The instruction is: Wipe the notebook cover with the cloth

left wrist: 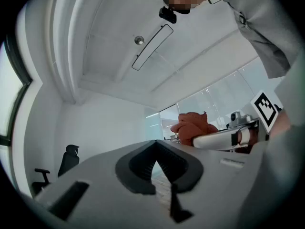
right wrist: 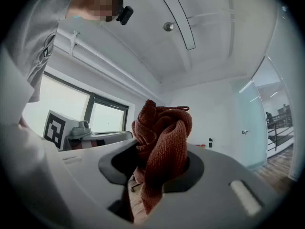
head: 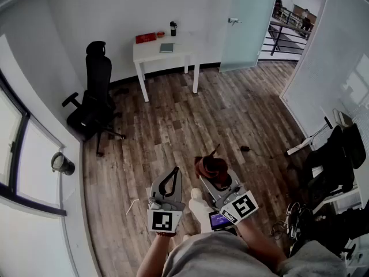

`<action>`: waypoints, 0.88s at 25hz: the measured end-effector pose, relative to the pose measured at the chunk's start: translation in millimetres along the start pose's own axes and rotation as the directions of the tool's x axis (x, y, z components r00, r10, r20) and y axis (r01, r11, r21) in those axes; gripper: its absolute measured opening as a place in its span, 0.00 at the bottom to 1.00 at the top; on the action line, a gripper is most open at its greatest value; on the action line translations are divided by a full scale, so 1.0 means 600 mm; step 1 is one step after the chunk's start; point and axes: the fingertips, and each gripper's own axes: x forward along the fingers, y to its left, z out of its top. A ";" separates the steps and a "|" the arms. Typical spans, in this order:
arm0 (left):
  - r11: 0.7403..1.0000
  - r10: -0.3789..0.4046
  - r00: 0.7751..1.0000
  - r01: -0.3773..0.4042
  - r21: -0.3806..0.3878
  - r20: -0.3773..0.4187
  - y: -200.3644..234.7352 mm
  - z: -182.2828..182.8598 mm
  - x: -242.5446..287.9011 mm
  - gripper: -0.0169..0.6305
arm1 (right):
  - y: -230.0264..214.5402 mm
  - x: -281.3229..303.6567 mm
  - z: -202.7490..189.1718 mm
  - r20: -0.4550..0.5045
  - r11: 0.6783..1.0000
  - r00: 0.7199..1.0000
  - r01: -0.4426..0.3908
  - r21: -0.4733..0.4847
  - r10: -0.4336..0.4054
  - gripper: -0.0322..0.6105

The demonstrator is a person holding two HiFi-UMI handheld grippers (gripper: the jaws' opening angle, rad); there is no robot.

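Observation:
The notebook (head: 166,48) is a small grey-green book lying on the white table (head: 151,55) across the room, far from both grippers. A rust-red knitted cloth (head: 211,168) is bunched in my right gripper (head: 209,178), which is shut on it; in the right gripper view the cloth (right wrist: 162,142) bulges up from between the jaws of that gripper (right wrist: 153,162). My left gripper (head: 172,173) is held beside it at waist height, over the wooden floor. In the left gripper view its jaws (left wrist: 156,144) are shut with nothing between them, and the cloth (left wrist: 193,126) shows to the right.
On the table also lie a red box (head: 146,37) and a black bottle (head: 173,27). A black office chair (head: 95,97) stands at the left wall. A frosted glass door (head: 251,22) is at the back. Dark chairs and cables (head: 334,166) crowd the right side.

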 end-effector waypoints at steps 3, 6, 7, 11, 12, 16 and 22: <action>1.000 -0.004 1.000 0.004 -0.007 0.002 0.043 -0.032 0.076 0.02 | -0.059 0.069 -0.025 0.006 0.999 0.999 -0.033 0.015 0.033 0.28; 1.000 -0.003 1.000 0.003 0.005 0.007 0.098 -0.057 0.174 0.02 | -0.124 0.156 -0.044 0.017 0.995 0.995 -0.095 0.033 0.094 0.30; 1.000 0.000 1.000 0.000 0.009 0.004 0.116 -0.066 0.211 0.02 | -0.151 0.186 -0.049 0.023 0.993 0.993 -0.113 0.036 0.112 0.31; 1.000 0.020 1.000 -0.020 0.010 -0.020 0.188 -0.098 0.354 0.02 | -0.267 0.298 -0.061 0.038 0.990 0.990 -0.136 0.028 0.135 0.31; 1.000 0.025 0.999 -0.025 0.009 -0.025 0.207 -0.105 0.384 0.02 | -0.296 0.325 -0.061 0.043 0.990 0.990 -0.136 0.031 0.135 0.31; 0.999 0.040 0.998 -0.039 0.029 -0.057 0.265 -0.150 0.493 0.02 | -0.416 0.409 -0.083 0.040 0.990 0.990 -0.138 0.042 0.136 0.32; 0.999 0.039 0.996 -0.037 0.024 -0.083 0.343 -0.189 0.623 0.02 | -0.554 0.516 -0.105 0.019 0.991 0.995 -0.101 0.086 0.099 0.32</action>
